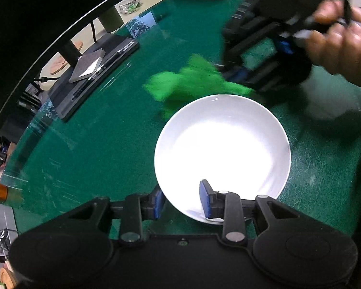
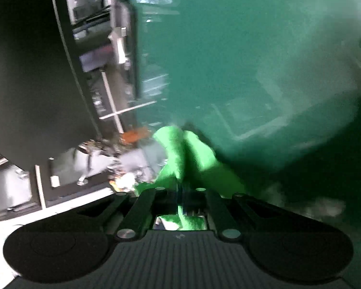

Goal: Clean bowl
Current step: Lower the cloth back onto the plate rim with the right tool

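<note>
The left tongs point(image 1: 183, 198) are pointing steeply down, pinching the near rim of the white bowl point(image 1: 222, 154), one pad inside and one outside. The right tongs point(image 2: 180, 187), gripped by a hand point(image 1: 341, 41), are reaching in beyond the bowl, pressed together on a green cloth point(image 1: 192, 82) bunched on the green tabletop point(image 1: 103, 132) at the bowl's far rim. A black tray point(image 1: 96, 72) is lying well off to the left.

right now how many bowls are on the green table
1. The white bowl sits on the green table, its near rim between the left gripper pads, the green cloth just beyond it. None seen elsewhere.
</note>
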A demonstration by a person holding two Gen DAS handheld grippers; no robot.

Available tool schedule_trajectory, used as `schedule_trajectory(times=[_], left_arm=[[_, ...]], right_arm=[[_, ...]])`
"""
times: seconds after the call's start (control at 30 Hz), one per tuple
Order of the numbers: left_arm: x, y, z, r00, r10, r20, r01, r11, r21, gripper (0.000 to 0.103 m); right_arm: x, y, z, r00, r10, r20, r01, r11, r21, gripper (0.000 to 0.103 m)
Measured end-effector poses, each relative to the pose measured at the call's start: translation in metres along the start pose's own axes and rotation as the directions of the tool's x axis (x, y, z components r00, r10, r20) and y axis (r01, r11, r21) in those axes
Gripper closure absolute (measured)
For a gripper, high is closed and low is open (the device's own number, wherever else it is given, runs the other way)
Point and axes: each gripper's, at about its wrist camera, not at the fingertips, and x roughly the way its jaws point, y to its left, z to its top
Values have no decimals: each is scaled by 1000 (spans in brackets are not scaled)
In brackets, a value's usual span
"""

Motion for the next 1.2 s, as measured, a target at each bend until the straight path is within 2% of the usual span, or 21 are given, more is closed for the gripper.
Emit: schedule_trajectory(times=[0.13,0.27,0.37,0.43,0.53,0.6,0.67,0.73,0.83,0.93,1.0,1.2], left_arm=[[-4,-4,-1,1000,-3,1,3,1000,-3,72],[-4,-3,-1,1000,-15,4,15,1000,2,72],[-5,-4,-2,1000,-21,6,21,1000,14,72],[-6,-6,-2,1000,-22,4,22,1000,21,72],[-5,-9,-1,1000,-28,3,28,999,35,72],[-5,-11,-1,999,-34,3,34,998,43,71],[-5,-12,-2,999,-40,4,40,998,44,72],[-6,-10,-4,998,-56,8,56,998,32,72],[-3,-9,-5,998,-56,10,56,998,2,71],[-2,-8,-3,999,-33,21,34,999,-23,69],[-2,-6,-1,999,-29,26,30,998,-57,69],[-19,3,-6,999,20,45,-11,984,-180,60]], right_arm=[[3,0,0,1000,5,-8,-5,1000,2,99],[-27,-21,-9,998,-55,-8,56,998,43,99],[-38,-31,-20,999,-48,-21,50,996,81,98],[-33,-29,-16,999,-46,-14,47,996,77,97],[-4,-15,5,1000,-19,-24,20,999,39,97],[29,0,16,997,-3,-83,3,1000,-7,97],[41,7,20,993,-14,-114,10,999,-33,97],[42,7,16,992,-18,-124,13,999,-42,97],[22,-1,13,995,-7,-104,5,1000,-14,97],[-1,-12,4,993,-59,-98,59,998,-10,97],[-16,-30,-10,992,-73,-102,77,996,38,97],[-33,-48,-20,999,9,-31,-6,992,123,97]])
